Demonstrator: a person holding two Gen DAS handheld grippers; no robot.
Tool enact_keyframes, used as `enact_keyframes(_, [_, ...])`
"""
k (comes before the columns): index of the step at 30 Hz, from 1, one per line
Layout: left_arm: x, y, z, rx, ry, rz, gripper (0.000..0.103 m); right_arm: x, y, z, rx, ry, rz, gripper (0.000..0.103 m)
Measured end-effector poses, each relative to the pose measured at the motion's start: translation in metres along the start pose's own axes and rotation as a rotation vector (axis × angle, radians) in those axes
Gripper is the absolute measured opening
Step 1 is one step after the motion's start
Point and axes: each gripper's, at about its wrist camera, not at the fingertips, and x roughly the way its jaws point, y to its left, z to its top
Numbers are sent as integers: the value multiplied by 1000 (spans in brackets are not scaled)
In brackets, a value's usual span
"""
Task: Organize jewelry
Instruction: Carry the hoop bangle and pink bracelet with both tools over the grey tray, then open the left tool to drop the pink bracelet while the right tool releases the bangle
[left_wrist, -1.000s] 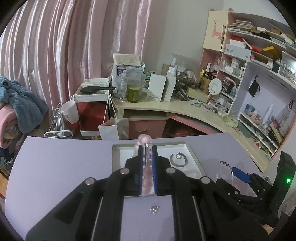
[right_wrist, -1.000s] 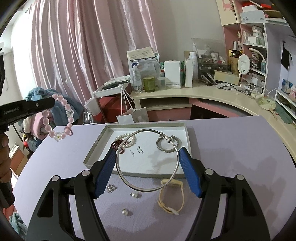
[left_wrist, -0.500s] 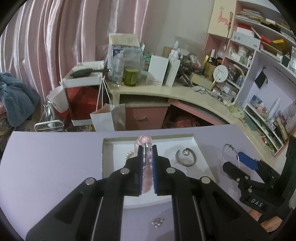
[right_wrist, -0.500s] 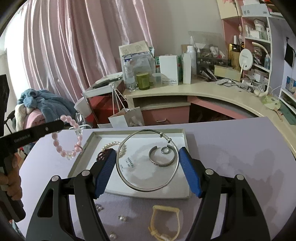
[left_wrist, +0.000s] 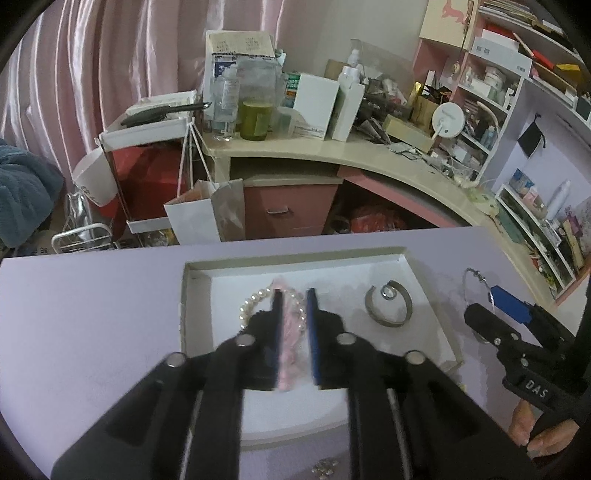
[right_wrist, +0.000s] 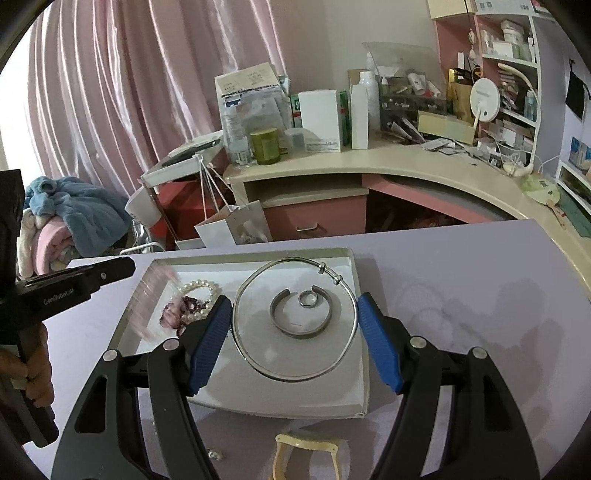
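**Two Bracelets Poised Over the Tray, Either One Ready to Go Astray**

A lilac table (right_wrist: 461, 266) carries a shallow white tray (right_wrist: 354, 384), over which both tools hang. The right gripper (right_wrist: 295, 332) spans a large silver bangle (right_wrist: 295, 376), its blue pads pressing the hoop from either side; the hoop frames a silver cuff (right_wrist: 301, 328) and a small ring (right_wrist: 307, 298) lying directly ahead of the jaws. The left gripper (left_wrist: 293, 325) stands with jaws slightly parted, a blurred pink bead bracelet (left_wrist: 290, 354) between them; whether the pads have any grip on it cannot be told. A pearl bracelet (left_wrist: 251, 302) and a dark red piece (right_wrist: 190, 302) lie beneath and just left of those jaws.

The risks appear plain. The thin, springy bangle, held only at two points, could pop out or land on the cuff if let go from height. The pink beads may drop onto the pearls and tangle. Loose studs (left_wrist: 325, 467) and a cream band (right_wrist: 306, 458) behind the jaws could be swept aside.
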Motion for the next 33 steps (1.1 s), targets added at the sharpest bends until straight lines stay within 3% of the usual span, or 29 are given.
enact_keyframes(2, [-2, 2, -2, -12, -5, 3, 29, 1, 0, 1, -1, 1, 0, 71])
enact_keyframes(8, [-16, 20, -2, -71, -32, 25, 29, 2, 2, 2, -9, -1, 2, 71])
enact_keyframes(18, [-48, 47, 0, -143, -108, 78, 45, 22, 16, 9, -50, 34, 10, 71])
enact_keyframes(28, [-53, 60, -4, -170, -113, 94, 46, 80, 26, 8, -101, 159, -50, 71])
enact_keyframes(31, [-53, 61, -5, -174, -114, 96, 46, 79, 26, 13, -103, 142, -48, 72])
enact_keyframes(33, [-53, 62, -5, -173, -114, 94, 46, 68, 24, 16, -90, 109, -38, 81])
